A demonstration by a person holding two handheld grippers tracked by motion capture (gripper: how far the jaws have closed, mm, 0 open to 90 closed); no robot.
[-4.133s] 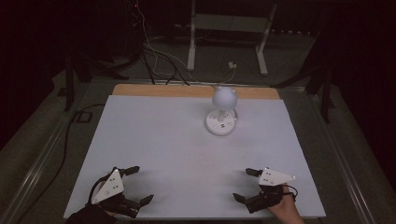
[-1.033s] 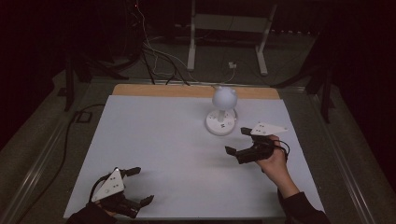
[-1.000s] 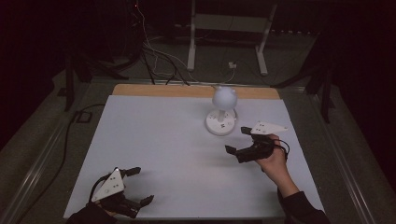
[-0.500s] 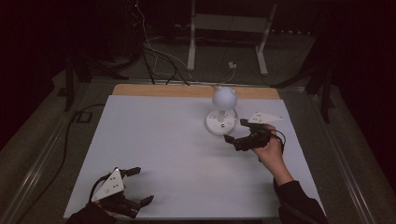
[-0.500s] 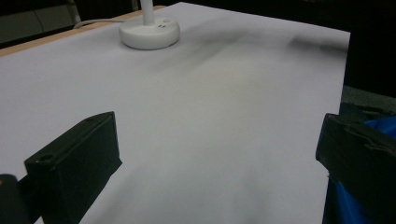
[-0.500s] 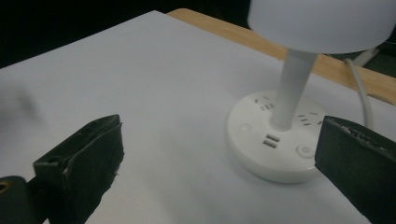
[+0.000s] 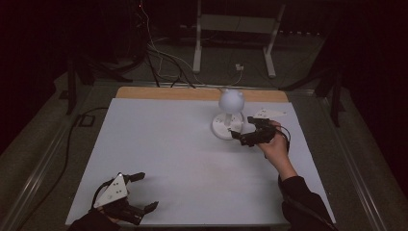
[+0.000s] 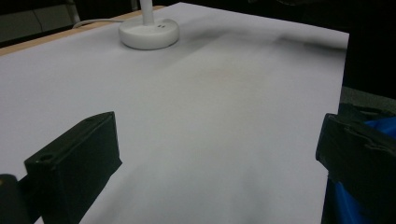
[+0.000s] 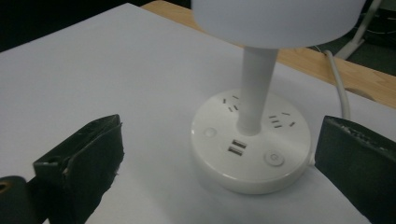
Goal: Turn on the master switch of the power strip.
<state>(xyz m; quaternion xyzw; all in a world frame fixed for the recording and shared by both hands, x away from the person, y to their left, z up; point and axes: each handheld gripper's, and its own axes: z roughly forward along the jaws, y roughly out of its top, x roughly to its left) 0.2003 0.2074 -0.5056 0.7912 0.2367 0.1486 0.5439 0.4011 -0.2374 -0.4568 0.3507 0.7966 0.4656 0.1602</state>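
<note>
Lamp base (image 9: 251, 148) sits just ahead of the outstretched right gripper (image 7: 248, 131), its jaws wide apart.

**Black jaws, grey plates, dark sleeves**

Each hand-held gripper, left (image 7: 139, 192) and right (image 7: 243, 131), has two chunky black jaws, a grey three-cornered plate on top and a thin black cable. The person's sleeve (image 7: 303, 204) is dark.

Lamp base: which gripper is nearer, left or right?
Right. The right gripper sits open just beside the lamp base, on its right. The left gripper rests open at the table's near left corner, far away.
</note>
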